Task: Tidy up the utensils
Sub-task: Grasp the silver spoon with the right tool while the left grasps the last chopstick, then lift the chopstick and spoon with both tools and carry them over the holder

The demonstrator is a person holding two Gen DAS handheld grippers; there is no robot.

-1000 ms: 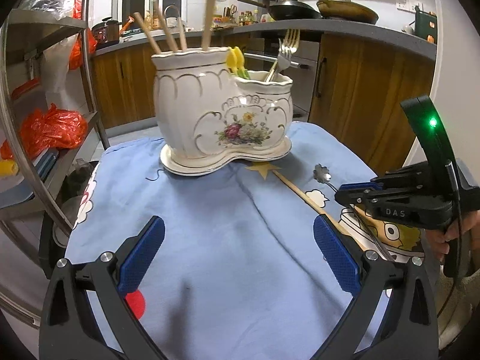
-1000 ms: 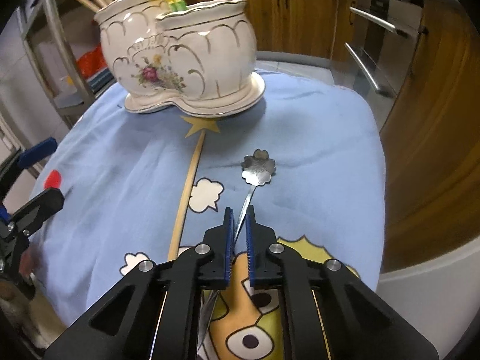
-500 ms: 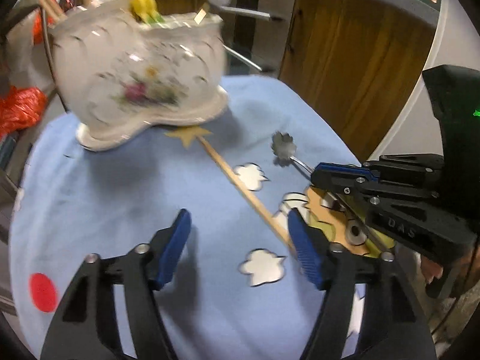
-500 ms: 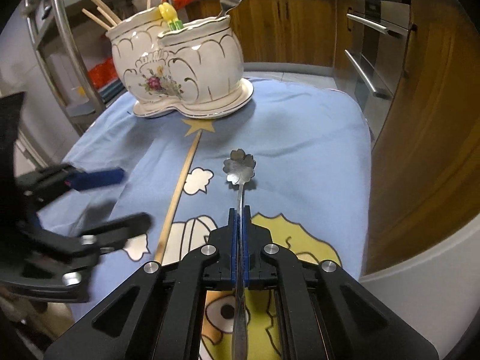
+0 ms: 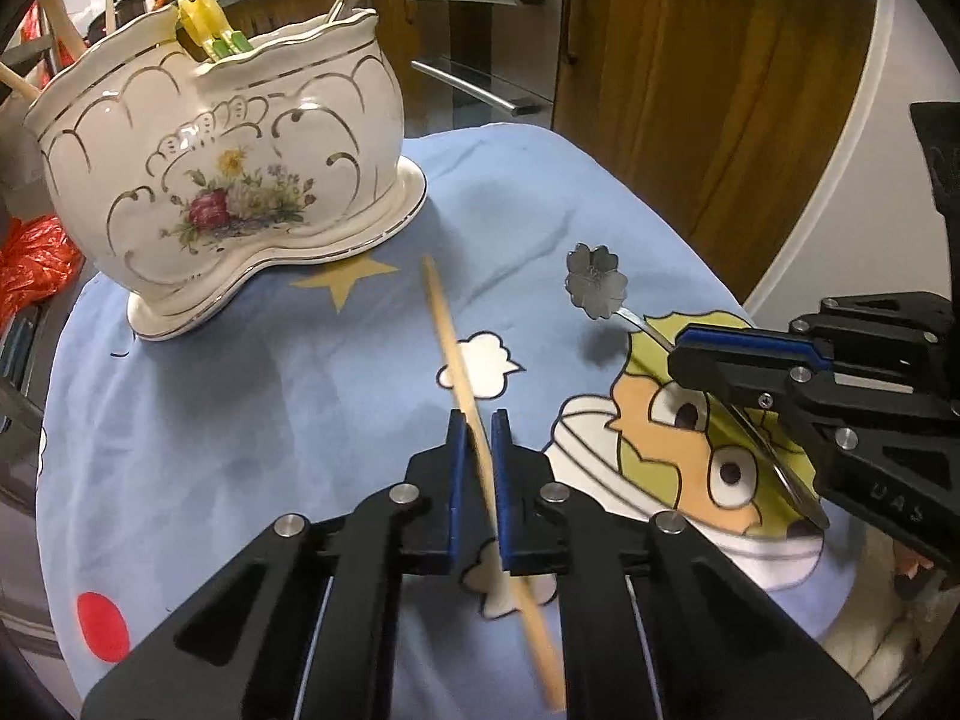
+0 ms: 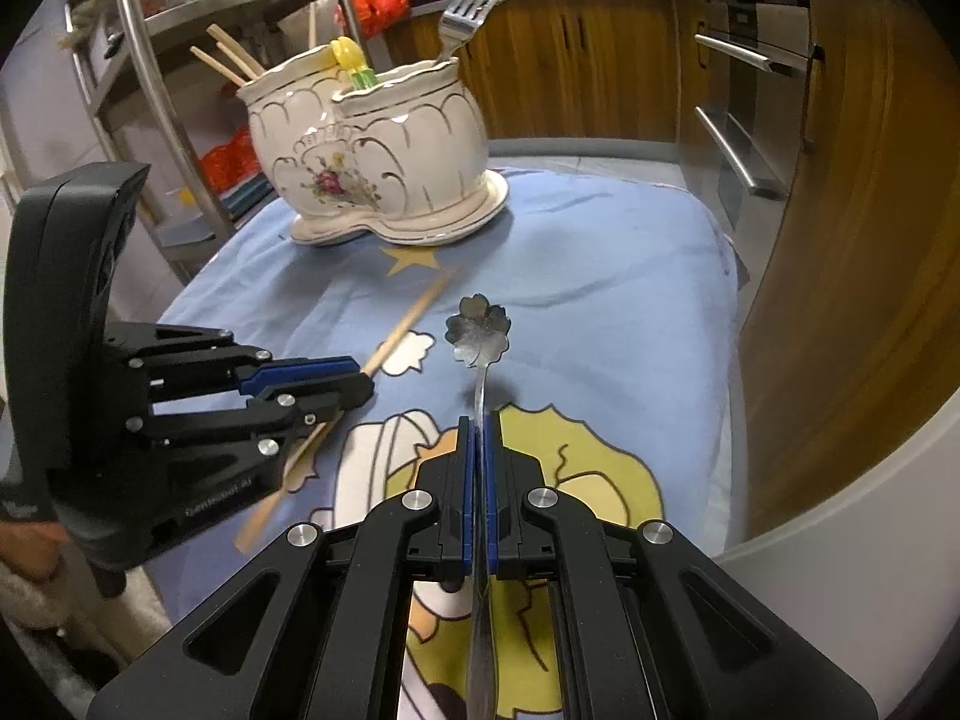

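Observation:
My left gripper (image 5: 477, 420) has its jaws closing on a wooden chopstick (image 5: 447, 330); the blue pads press its middle, and it tilts off the blue cartoon cloth (image 5: 240, 390). My right gripper (image 6: 478, 423) is shut on the handle of a flower-headed metal spoon (image 6: 478, 330), whose head hangs just above the cloth. Each gripper shows in the other's view: the left gripper (image 6: 354, 381) at left, the right gripper (image 5: 678, 354) at right. Behind them stands the white floral ceramic holder (image 5: 228, 180) with a fork (image 6: 471, 12), more chopsticks and yellow utensils in it.
The cloth-covered table ends close on the right, beside wooden cabinets (image 6: 840, 240) and oven handles (image 6: 732, 150). A metal rack (image 6: 150, 90) with red bags (image 5: 30, 264) stands left of the holder. A hand shows at the lower right in the left wrist view.
My left gripper swung right from open cloth over to the chopstick and shut on it, tipping it up. The right gripper closed fully on the spoon and raised it slightly.

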